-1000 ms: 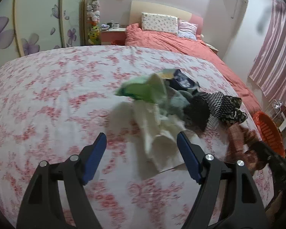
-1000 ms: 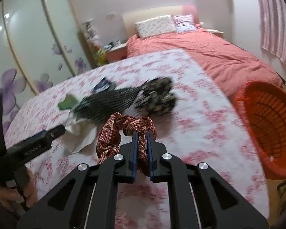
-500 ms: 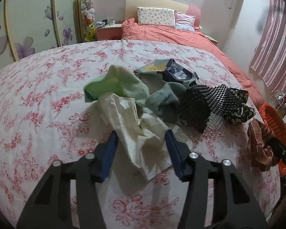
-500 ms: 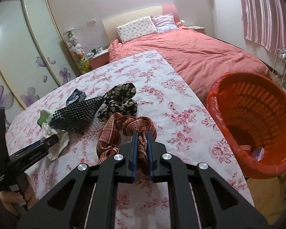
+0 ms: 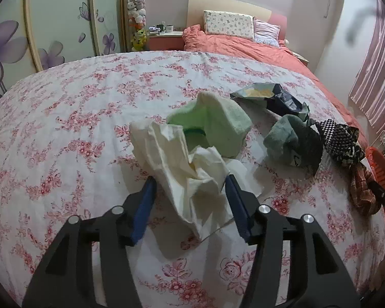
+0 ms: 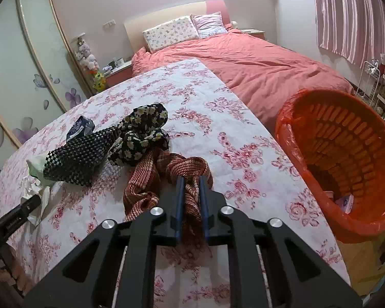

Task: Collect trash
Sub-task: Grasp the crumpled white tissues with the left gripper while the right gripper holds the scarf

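Note:
Crumpled white paper (image 5: 182, 159) lies on the floral bedcover (image 5: 64, 128), between the blue pads of my left gripper (image 5: 190, 181). Both pads touch its sides while the jaws are opening slightly. A light green cloth (image 5: 218, 125) sits just behind the paper. My right gripper (image 6: 191, 179) is shut on a red-brown woven cloth (image 6: 146, 172), whose loose end rests on the cover; its jaws are easing open. The orange basket (image 6: 320, 93), lined with a red bag, stands off the bed's right edge with a few scraps in it.
An open snack bag (image 5: 267, 95), a grey-green cloth (image 5: 287, 141), a black checked mesh (image 6: 82, 154) and a black flowered cloth (image 6: 141, 128) lie in a row. A salmon duvet (image 6: 256, 64) covers the far bed. A wire rack (image 6: 372, 77) stands behind the basket.
My left gripper advanced over the white paper and narrowed around it. My right gripper swung toward the basket and sank, so the red-brown cloth now touches the cover.

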`<action>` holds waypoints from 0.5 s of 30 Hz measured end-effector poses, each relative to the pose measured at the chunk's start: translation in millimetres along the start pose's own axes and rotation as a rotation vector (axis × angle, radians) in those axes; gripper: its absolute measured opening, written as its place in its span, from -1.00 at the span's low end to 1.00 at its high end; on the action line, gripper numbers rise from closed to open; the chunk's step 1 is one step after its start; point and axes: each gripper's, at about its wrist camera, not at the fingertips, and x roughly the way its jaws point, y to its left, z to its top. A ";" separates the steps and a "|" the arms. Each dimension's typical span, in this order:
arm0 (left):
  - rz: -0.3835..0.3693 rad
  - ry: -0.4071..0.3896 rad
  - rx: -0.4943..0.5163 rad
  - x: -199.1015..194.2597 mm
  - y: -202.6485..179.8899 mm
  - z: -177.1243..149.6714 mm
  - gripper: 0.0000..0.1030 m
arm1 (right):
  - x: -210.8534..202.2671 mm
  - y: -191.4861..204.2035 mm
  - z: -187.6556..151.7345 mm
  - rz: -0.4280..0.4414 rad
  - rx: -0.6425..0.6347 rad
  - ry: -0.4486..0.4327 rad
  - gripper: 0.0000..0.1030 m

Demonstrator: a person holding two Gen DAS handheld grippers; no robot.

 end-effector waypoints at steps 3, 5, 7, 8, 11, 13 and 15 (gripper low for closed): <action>-0.003 0.013 -0.012 2.5 1.5 0.9 0.07 | 3.9 0.7 2.0 -0.005 0.001 0.011 -0.67; -0.003 0.013 -0.019 3.4 2.0 0.7 0.06 | 7.1 1.7 2.0 -0.013 -0.010 0.016 -0.66; -0.004 0.014 -0.022 3.3 2.2 0.6 0.05 | 7.5 2.1 1.6 -0.015 -0.014 0.018 -0.66; -0.005 0.013 -0.023 3.5 2.0 0.8 0.05 | 7.4 1.3 1.7 -0.013 -0.012 0.018 -0.66; -0.007 0.013 -0.026 4.0 3.1 1.4 0.05 | 7.5 -0.3 1.9 -0.010 0.000 0.024 -0.66; -0.011 0.012 -0.032 4.2 4.6 1.6 0.05 | 8.3 -3.4 1.1 -0.008 0.014 0.035 -0.66; -0.021 0.008 -0.048 3.3 7.7 1.3 0.04 | 9.5 -5.5 1.1 -0.005 0.025 0.041 -0.66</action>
